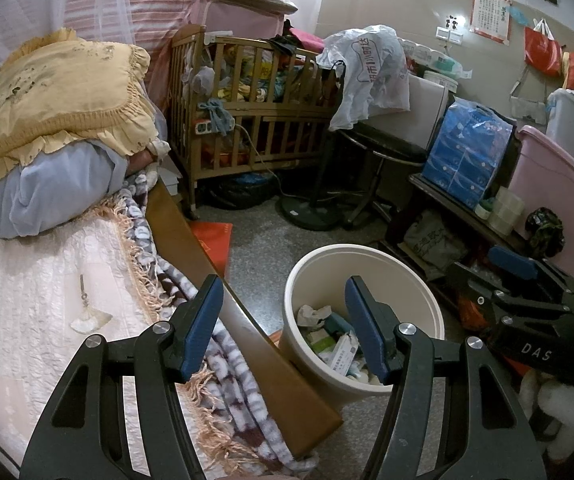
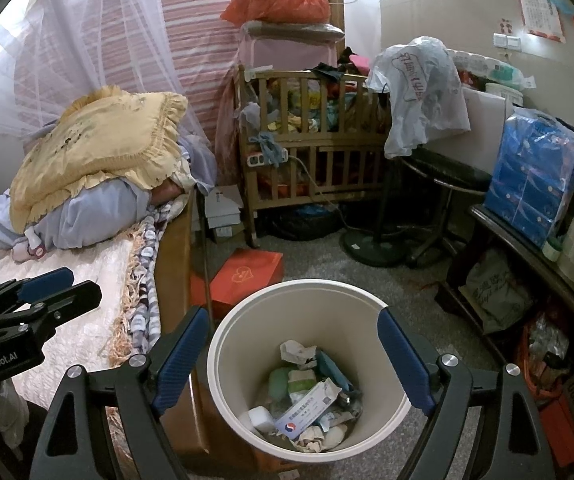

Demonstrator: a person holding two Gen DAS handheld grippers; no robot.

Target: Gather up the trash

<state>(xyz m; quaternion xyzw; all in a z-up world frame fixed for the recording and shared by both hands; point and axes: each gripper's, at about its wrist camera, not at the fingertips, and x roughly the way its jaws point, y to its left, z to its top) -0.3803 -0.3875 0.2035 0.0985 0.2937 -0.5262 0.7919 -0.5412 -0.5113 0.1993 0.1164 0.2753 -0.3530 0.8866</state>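
**Trash in a cream bin beside the bed**

Trash (image 2: 307, 396) lies in the bottom of a round cream bin (image 2: 223, 360) that stands on the speckled floor, against the wooden bed frame (image 2: 173, 248). It is a loose heap: crumpled white paper, a pale green packet, a teal tube-like item, a small white block and a white carton (image 2: 311, 408) with a red-and-blue round logo and lines of small print too fine to read.

In the right wrist view the bin sits directly ahead of and between the blue-padded fingers of the right gripper (image 2: 287, 344), which are spread wide with nothing in them. In the left wrist view the bin (image 1: 299, 280) lies ahead, behind the right-hand finger of the left gripper (image 1: 283, 320), whose fingers are likewise parted and empty; the bed frame edge runs between them.

The right gripper's body carries "DAS" in the left view; the left gripper's body reads "GenRobot.AI" in the right view. Beyond the left finger of the right gripper lies an orange box (image 2: 247, 276) with a heart outline. Farther ahead, a white plastic bag (image 2: 423, 92) with red Chinese characters drapes over a wooden crib (image 2: 311, 148). To the right, a box reads "DUSTO".
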